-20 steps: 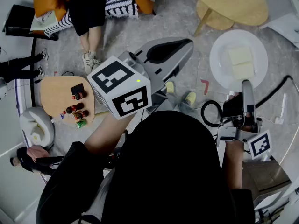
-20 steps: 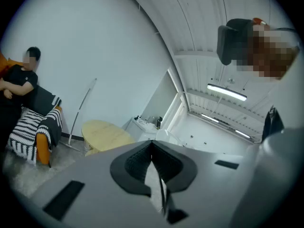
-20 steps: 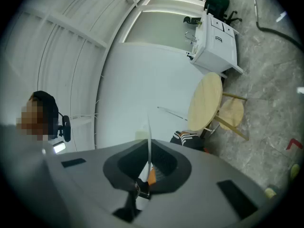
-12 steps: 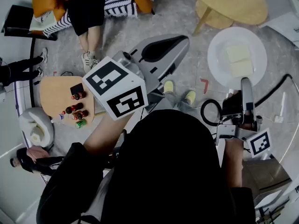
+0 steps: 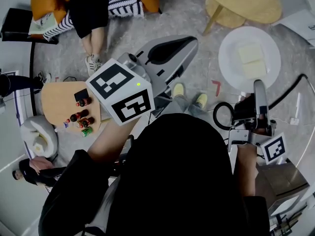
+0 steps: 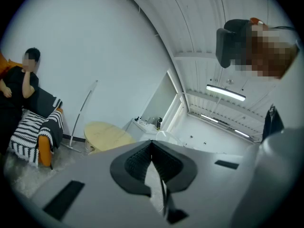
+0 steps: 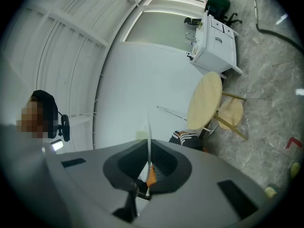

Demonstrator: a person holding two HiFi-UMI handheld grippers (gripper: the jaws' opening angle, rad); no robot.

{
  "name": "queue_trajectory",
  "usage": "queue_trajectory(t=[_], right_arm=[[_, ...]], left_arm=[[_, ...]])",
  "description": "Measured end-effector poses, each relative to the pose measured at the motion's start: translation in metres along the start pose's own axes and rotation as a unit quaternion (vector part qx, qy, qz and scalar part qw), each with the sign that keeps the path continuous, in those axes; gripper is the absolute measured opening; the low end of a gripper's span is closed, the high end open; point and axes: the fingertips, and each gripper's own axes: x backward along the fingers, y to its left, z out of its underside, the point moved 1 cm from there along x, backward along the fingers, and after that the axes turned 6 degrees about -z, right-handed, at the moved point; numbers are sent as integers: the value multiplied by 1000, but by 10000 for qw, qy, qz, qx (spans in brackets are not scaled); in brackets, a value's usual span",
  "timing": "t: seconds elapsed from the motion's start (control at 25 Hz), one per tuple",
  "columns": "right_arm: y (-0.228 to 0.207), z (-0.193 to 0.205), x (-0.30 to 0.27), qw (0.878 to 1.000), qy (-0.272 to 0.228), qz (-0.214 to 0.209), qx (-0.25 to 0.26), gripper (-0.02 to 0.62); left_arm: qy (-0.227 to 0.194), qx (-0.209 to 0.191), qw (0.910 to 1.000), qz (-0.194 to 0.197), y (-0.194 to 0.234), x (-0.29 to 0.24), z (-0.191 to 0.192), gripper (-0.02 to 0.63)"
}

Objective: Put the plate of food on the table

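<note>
In the head view, the right gripper (image 5: 258, 86) is clamped on the near rim of the white plate (image 5: 231, 43). The plate carries two pale slices of food (image 5: 252, 60) and hangs level over the grey floor, close to the near edge of the round wooden table (image 5: 241, 4) but not on it. The left gripper (image 5: 189, 45) is raised over the floor, well apart from the plate. In the left gripper view, the left gripper (image 6: 151, 144) has its pads meeting at the tips with nothing between them, and the round table (image 6: 107, 136) stands ahead. In the right gripper view, the right gripper (image 7: 148, 148) pinches the plate (image 7: 148, 132), seen edge-on as a thin white line between the pads.
</note>
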Motion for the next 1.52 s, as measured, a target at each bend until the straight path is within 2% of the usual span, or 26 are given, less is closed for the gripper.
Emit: queue_trajectory(t=[0.28, 0.48, 0.72, 1.52], right_arm=[[-8, 31, -26, 10000, 31, 60, 11, 17], [3, 35, -34, 10000, 38, -21, 52, 17], [-1, 42, -53, 9999, 15, -22, 97, 17], [13, 39, -61, 9995, -197, -80, 225, 17]], left_arm=[[-17, 98, 9999, 89, 38, 10, 6, 6], [-36, 119, 9998, 161, 37, 14, 0, 6], [45, 107, 9997, 209, 55, 11, -2, 6], [-94, 34, 9989, 465, 55, 11, -14, 6]])
